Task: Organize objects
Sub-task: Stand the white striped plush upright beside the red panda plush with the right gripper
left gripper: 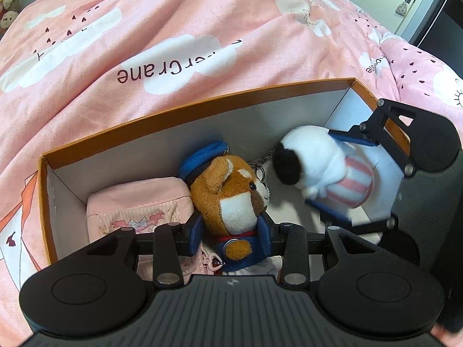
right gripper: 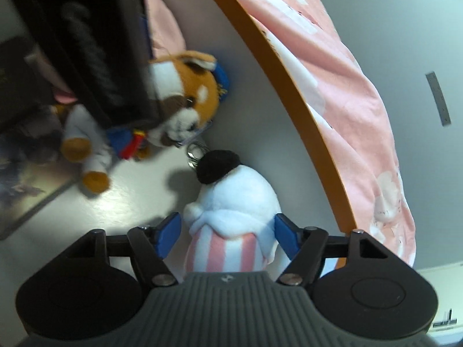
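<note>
Both grippers tilt down into the orange-rimmed cardboard box (left gripper: 202, 107) on the bed. Left gripper (left gripper: 231, 234): fingers clamp the fuzzy brown plush (left gripper: 231, 199). Right gripper (right gripper: 227, 235): fingers spread, flanking the soft, rounded white plush (right gripper: 237, 202).

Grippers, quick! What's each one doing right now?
Left gripper: closed on the brown plush dog.
Right gripper: open around the white plush toy, pads not pressing it.
</note>
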